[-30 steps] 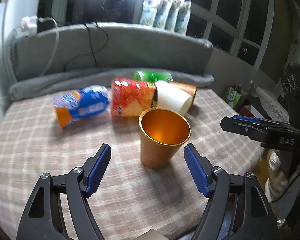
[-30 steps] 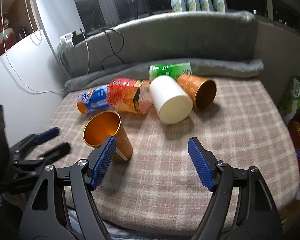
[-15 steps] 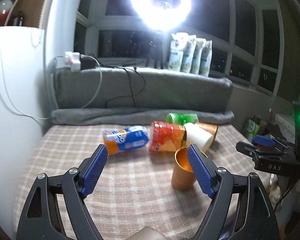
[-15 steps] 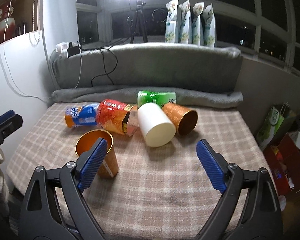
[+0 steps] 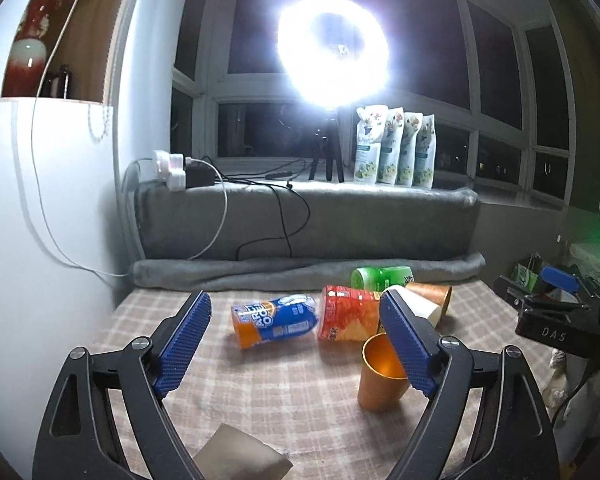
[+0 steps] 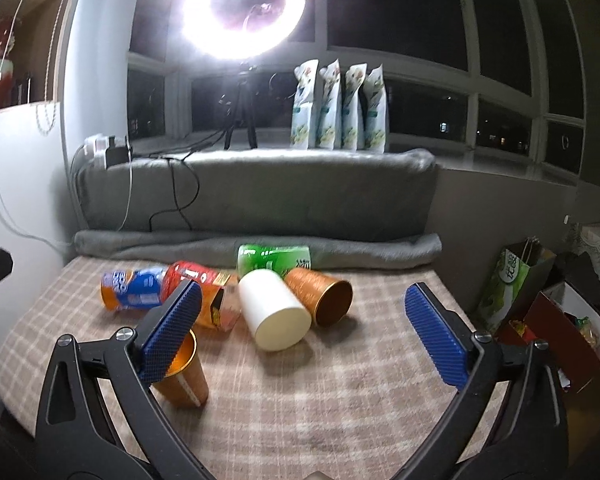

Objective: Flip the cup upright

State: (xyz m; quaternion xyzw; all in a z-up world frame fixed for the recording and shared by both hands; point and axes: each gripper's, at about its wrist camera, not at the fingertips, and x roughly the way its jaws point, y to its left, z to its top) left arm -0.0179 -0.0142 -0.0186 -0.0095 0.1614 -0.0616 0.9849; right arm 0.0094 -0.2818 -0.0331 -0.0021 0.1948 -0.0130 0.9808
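Upright cup (image 5: 381,376): orange-gold, standing mouth up on the checked tabletop (image 5: 284,392) near the front edge — the flip looks done for this one.
Lying cup (image 6: 320,296): a second orange cup on its side at the back, mouth toward the camera, touching the white cup (image 6: 274,314).
Left tongs (image 5: 296,350): spread wide, empty, held above the tabletop.
Right tongs (image 6: 302,334): spread wide, empty, likewise clear of everything.
Neighbours: blue-orange bottle (image 5: 274,320), red carton (image 5: 350,318) and green can (image 6: 274,258) lie crowded around the cups.
Step in hand — judged: draw the tongs away without brushing the upright cup; if the lying cup is next, come in from its open right side and grip the wall mid-length.
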